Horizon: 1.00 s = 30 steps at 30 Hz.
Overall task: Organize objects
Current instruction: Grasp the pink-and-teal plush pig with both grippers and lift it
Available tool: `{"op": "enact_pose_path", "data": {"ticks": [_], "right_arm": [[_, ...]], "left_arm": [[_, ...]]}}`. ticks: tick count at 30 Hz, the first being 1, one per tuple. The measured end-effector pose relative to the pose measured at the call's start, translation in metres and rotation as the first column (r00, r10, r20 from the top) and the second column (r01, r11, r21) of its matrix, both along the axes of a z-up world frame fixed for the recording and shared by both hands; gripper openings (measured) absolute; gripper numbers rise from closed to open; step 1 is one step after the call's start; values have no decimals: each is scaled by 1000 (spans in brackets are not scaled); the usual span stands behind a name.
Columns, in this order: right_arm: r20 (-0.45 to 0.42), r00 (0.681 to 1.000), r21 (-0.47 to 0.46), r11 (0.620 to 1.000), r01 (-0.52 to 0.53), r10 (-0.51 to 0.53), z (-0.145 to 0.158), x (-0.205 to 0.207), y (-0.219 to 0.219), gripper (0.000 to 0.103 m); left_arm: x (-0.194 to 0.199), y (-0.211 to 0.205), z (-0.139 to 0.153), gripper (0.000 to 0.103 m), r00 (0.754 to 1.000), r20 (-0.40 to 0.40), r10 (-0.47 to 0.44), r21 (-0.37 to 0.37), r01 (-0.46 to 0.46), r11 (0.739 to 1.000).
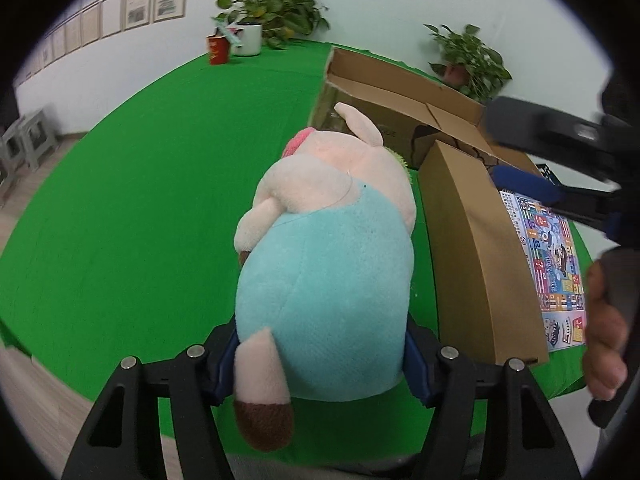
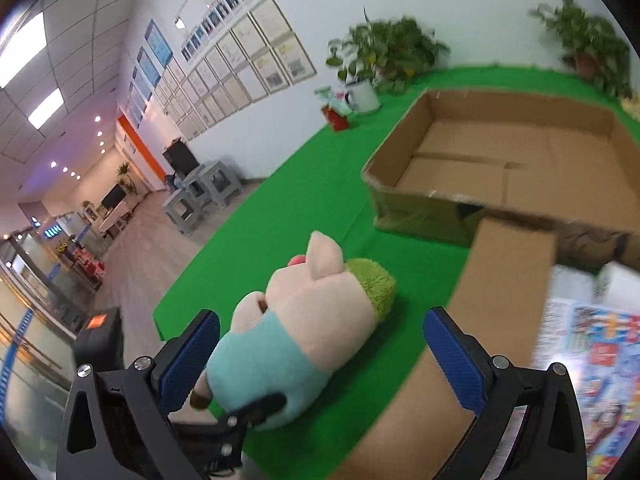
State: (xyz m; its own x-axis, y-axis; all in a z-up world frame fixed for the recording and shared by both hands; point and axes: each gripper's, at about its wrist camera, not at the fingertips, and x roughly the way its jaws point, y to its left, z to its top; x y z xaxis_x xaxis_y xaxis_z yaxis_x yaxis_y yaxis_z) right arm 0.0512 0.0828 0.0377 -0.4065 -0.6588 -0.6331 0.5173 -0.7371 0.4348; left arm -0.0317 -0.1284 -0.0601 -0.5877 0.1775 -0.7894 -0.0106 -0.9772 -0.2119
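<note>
A plush pig in a pale blue shirt is gripped around its lower body by the left claw, whose blue pads are pressed into the soft fabric on both sides. The toy is held above the green-covered bench, head pointing away from the camera, with one brown-tipped leg hanging down near the left pad. The right claw is seen spread wide, with nothing pinched between its blue pads; in the right wrist view the pig lies in front of its left finger. Just beside the pig, to the right, a closed cardboard box with a colourful printed sheet on top is seen. Behind it, an open cardboard box sits on the bench, its inside bare. Potted plants and a red cup are set at the far edge of the bench.
</note>
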Motion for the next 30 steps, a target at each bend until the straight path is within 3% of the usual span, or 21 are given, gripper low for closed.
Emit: {"op": "enact_pose_path", "data": {"ticks": [3,7,9,12,15,23,27,30], "right_arm": [[90,995,25,998,-52,49,-16,-7,-36,102],[143,984,114,986,-125,108,-31,-1,-80,103],[161,981,171,976,-131,104,-43,1,-94,103],[218,973,173,978,-119,80,-60,0,-101,102],[205,976,189,975,-114,74,-61,4,-111,101],[177,979,137,982,-127,102,-67,8,-126,76],[131,986,89,989,-118,105,-50,4,-114,72],[40,996,55,995,-85,82,-20,6,-100,69]], "left_arm": [[10,0,-1,65,999,4,34,5,-34,999],[11,6,1,65,999,5,50,-18,-50,999],[9,7,1,65,998,7,57,-24,-56,998],[6,7,3,65,998,16,58,-23,-58,998],[3,6,5,65,998,22,56,-20,-55,998],[4,18,13,62,999,-9,31,-61,-31,998],[11,31,28,62,998,-65,15,-110,-23,994],[8,42,49,61,989,-148,-20,-142,-1,990]]}}
